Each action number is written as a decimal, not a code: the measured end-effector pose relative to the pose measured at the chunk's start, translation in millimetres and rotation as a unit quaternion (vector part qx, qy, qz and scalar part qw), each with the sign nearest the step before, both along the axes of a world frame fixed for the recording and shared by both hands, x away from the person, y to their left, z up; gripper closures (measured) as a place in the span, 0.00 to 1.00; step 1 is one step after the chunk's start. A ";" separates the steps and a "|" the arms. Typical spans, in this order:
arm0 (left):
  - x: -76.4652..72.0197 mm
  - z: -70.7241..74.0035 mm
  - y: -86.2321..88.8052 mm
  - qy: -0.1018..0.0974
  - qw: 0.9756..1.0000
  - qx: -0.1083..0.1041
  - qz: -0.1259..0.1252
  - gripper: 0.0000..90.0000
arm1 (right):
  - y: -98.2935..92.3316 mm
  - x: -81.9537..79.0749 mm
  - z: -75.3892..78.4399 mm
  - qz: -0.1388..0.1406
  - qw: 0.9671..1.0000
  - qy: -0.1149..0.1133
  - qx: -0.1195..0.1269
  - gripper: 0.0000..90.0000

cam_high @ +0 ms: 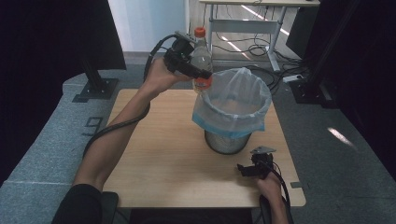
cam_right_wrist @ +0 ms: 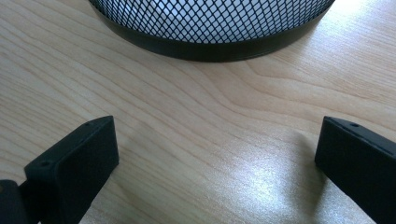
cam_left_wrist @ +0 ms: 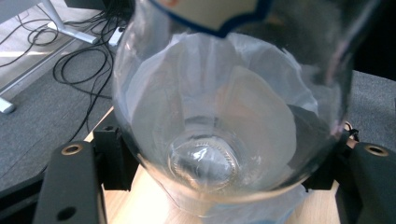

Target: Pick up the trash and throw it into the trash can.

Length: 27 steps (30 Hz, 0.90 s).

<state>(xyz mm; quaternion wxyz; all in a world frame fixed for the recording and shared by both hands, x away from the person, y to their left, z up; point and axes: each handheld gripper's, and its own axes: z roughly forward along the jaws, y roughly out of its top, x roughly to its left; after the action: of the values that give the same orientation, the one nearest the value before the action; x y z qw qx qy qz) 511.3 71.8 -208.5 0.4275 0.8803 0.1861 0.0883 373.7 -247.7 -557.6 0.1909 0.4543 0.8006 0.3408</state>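
A clear plastic bottle (cam_high: 201,55) with an orange cap is held off the table, cap upward, at the far left rim of the bin. My left gripper (cam_high: 203,74) is shut on its lower part. In the left gripper view the transparent bottle (cam_left_wrist: 219,140) sits between the two black jaws of the left gripper (cam_left_wrist: 219,189), and the bin's white bag shows through it. The black mesh bin (cam_high: 227,142) is lined with a white and blue bag (cam_high: 224,122). My right gripper (cam_high: 243,169) rests open on the table just in front of the bin, nothing between its fingers (cam_right_wrist: 74,163).
The wooden table (cam_high: 163,154) has bare surface on the left and in front. The mesh bin base (cam_right_wrist: 210,23) stands close ahead of the right gripper (cam_right_wrist: 217,158). Grey carpet, cables and a desk frame (cam_high: 243,23) lie beyond the table.
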 end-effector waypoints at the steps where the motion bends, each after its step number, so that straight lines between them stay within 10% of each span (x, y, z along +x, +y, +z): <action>1: 0.3 -1.2 -2.4 0.000 1.000 0.000 0.000 0.31 | 0.2 -0.2 0.0 0.000 1.000 0.000 0.000 0.00; 27: 5.8 -40.2 -39.3 0.004 1.000 -0.005 -0.009 0.31 | 1.2 -1.6 0.0 0.007 1.000 0.000 0.000 0.00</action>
<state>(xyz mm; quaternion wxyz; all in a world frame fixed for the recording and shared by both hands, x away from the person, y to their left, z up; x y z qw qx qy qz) 517.1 32.5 -248.7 0.4318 0.8802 0.1798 0.0799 372.1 -246.5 -557.5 0.1886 0.4489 0.8038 0.3418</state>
